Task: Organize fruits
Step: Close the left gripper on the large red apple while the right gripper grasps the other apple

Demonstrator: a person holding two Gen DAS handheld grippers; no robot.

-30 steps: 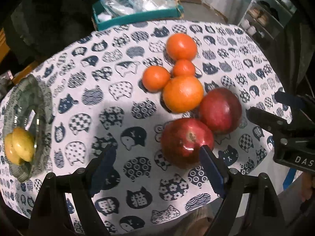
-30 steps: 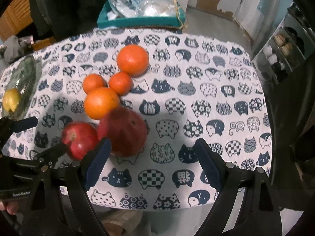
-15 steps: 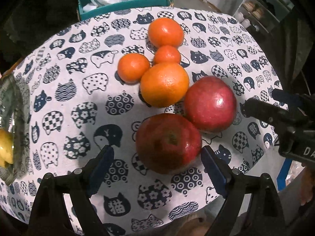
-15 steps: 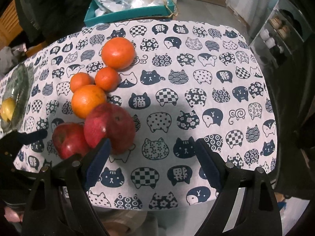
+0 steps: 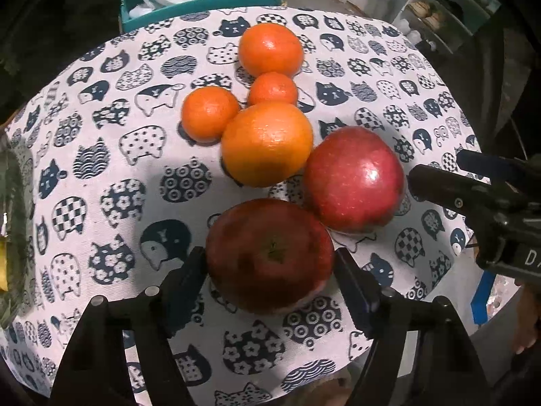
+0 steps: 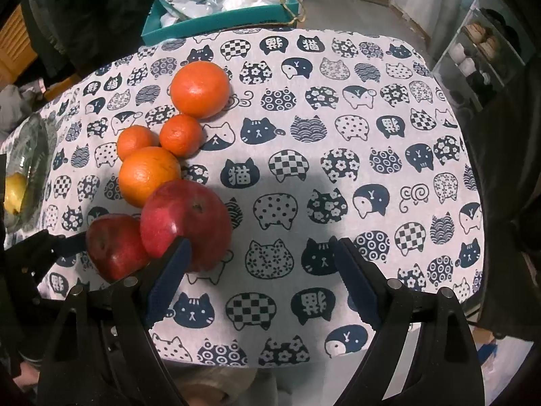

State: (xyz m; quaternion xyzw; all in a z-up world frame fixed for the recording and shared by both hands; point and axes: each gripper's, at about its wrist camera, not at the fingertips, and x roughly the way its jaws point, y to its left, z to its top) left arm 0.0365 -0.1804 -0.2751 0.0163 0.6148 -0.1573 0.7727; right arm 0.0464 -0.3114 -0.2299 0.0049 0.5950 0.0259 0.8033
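- The table (image 6: 389,108), under a cat-print cloth, is carrying all the loose fruit in one cluster toward its left side as the right wrist view shows it; a teal box (image 6: 219,23) of plastic bags is sitting past the far edge.
- A glass bowl (image 6: 32,149) is resting at the table's left edge, well apart from the cluster, with a yellow fruit (image 6: 13,196) lying in it. I judge it to be where the fruit is being gathered.
- The left gripper (image 5: 270,265) is pointing steeply down over the near apple (image 5: 270,264). Its jaws have just been closing, and they are now standing against the apple's two sides, grasping it. The apple is resting on the cloth.
- The right gripper (image 6: 260,264) is hanging with its jaws released over bare cloth; its left finger is lying in front of the far apple (image 6: 189,220), not gripping it.
- The far apple is sitting just beside the near one, and a big orange (image 5: 267,142) is touching it.
- A second big orange (image 5: 270,50) and two small ones (image 5: 209,113) (image 5: 272,89) are making up the back of the cluster.
- Step in hand: picking up the near apple. Next, I judge, comes a straight lift so the neighbours are not nudged, then a carry leftward to the bowl.
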